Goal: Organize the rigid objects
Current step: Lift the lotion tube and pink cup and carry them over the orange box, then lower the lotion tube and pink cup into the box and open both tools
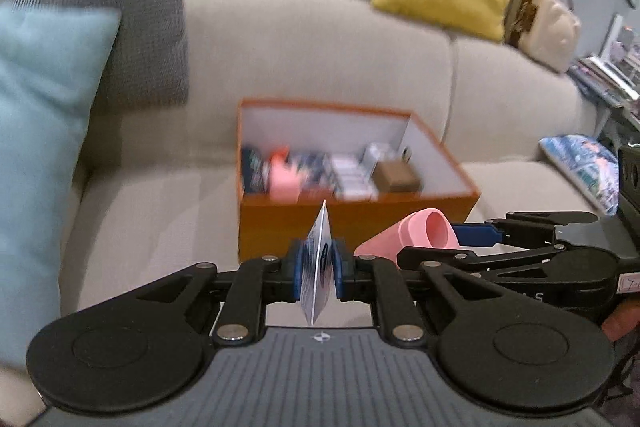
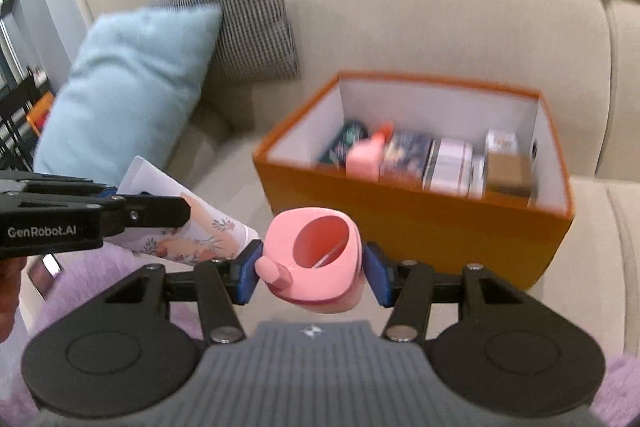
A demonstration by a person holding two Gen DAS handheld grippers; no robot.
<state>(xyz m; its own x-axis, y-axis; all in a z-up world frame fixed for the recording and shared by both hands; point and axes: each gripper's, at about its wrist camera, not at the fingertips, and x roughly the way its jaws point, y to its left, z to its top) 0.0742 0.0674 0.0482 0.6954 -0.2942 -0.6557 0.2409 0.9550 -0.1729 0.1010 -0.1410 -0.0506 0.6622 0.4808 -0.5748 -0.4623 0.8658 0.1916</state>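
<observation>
While both grippers carry something, the step in hand looks like bringing each load over the orange box (image 2: 416, 231) and setting it down inside without disturbing what is already packed there. The left gripper (image 1: 318, 273) is pressed nearly together, pinching a thin flat packet (image 1: 318, 259) on edge between its blue pads (image 1: 295, 273); from the right wrist view the same packet (image 2: 192, 227) shows a white face printed with flowers and sticks out past the fingers. The right gripper (image 2: 312, 267) stands about half spread, its pads (image 2: 249, 273) clamped on either side of a pink cup (image 2: 316, 259) with its mouth tipped toward the box. Both loads hang in the air just short of the box's near wall, over the beige sofa (image 1: 320, 47) on which the box sits.

Inside the box a row of small cartons, a brown box (image 2: 510, 171) and another pink thing (image 2: 364, 157) fill the far side, leaving a bare strip along the near wall. To do this well I would judge it best to lift each load clear of the rim first, then lower into that free strip. The packet is thin and may pivot in the pinch, so keep it edge-on and slide it down beside the cartons. The cup is round and may roll; turn it upright before spreading the gripper. Going one hand at a time would keep the grippers, now close beside each other, from knocking.
</observation>
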